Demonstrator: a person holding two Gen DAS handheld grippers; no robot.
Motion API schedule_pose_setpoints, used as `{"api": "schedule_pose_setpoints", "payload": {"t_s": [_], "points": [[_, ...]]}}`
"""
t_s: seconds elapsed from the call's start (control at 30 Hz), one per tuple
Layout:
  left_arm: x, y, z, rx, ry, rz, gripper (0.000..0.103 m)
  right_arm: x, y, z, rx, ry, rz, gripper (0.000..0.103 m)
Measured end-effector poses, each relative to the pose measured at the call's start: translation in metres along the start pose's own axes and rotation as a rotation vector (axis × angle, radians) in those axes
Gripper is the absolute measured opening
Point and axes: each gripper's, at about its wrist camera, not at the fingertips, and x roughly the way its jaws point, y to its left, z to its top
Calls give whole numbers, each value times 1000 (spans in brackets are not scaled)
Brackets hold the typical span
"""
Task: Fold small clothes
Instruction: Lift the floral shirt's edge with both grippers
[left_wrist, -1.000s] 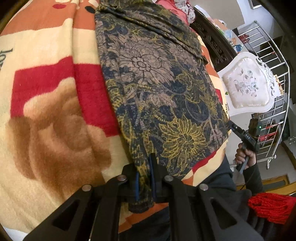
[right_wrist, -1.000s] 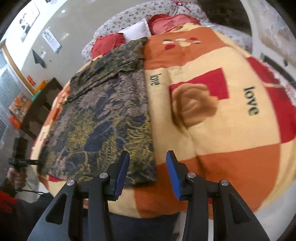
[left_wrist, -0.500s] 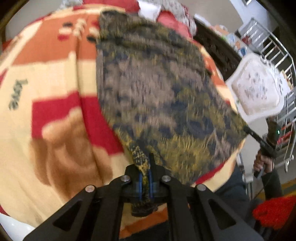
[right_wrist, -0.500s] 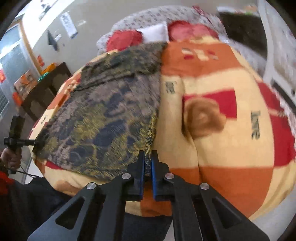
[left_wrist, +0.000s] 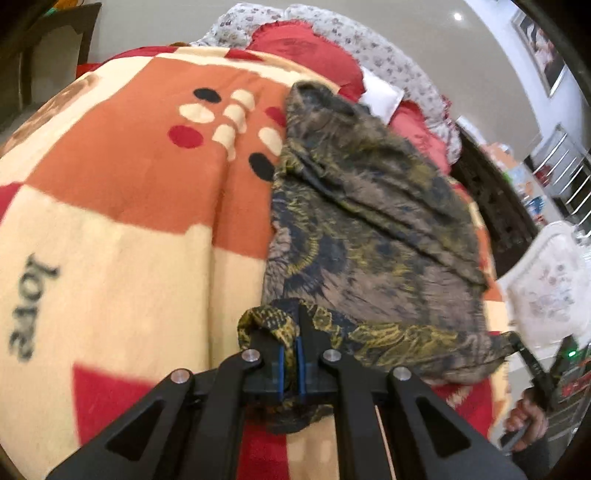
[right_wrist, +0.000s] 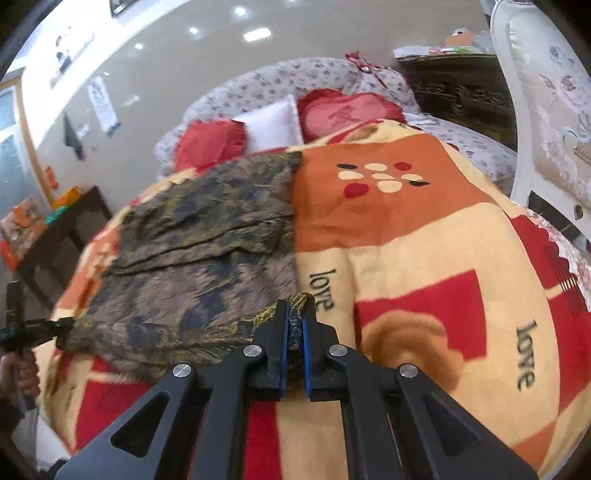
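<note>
The first fold is under way: the left gripper (left_wrist: 290, 363) and right gripper (right_wrist: 294, 356) each clamp a near corner of the floral garment (left_wrist: 369, 236), spread across the bed's blanket (right_wrist: 424, 258) at frame centre; next, carry both corners evenly toward the far hem.

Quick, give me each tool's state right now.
Left tool: closed on a near corner of the floral garment.
Right tool: closed on the garment's other near corner.

the word "love" in black, repeated across the patterned blanket (right_wrist: 424, 229)
</note>
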Motion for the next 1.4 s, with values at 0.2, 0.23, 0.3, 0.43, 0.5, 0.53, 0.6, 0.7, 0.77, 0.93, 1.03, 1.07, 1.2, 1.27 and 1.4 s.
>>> {"api": "schedule_pose_setpoints", "payload": {"t_s": [0.2,0.23,0.3,0.43,0.5,0.53,0.6,0.7,0.77,0.93,1.03,1.07,1.2,1.27,1.4], "points": [[16,-22,-8,133,-47,105,5,52,15,-14,-39,118,-144,16],[16,-26,-11,157,-55,125,5,55,17,-18,-48,117,-160,16],[20,-34,-15,203,-72,175,5,55,24,-18,-87,116,-202,17],[23,-44,-18,244,-83,242,5,54,29,-20,-118,115,-225,17],[24,-46,-17,227,-80,264,5,52,29,-22,-104,114,-211,17],[24,-46,-17,227,-81,271,5,51,27,-22,-94,112,-202,17],[25,-50,-19,245,-86,304,5,50,29,-23,-94,109,-204,17],[28,-57,-22,282,-94,348,6,53,33,-23,-117,110,-232,17],[28,-59,-23,295,-95,365,6,55,32,-22,-123,112,-237,17],[29,-60,-23,298,-98,368,5,57,29,-21,-117,111,-235,17],[29,-59,-23,302,-100,372,5,57,31,-21,-124,112,-245,17],[29,-59,-23,301,-100,372,5,57,31,-21,-123,111,-245,17],[30,-60,-23,303,-100,374,5,56,31,-22,-115,112,-235,17],[30,-61,-23,307,-100,379,5,56,30,-22,-109,113,-229,17],[29,-62,-23,313,-102,387,6,56,29,-21,-108,112,-226,17]]}}
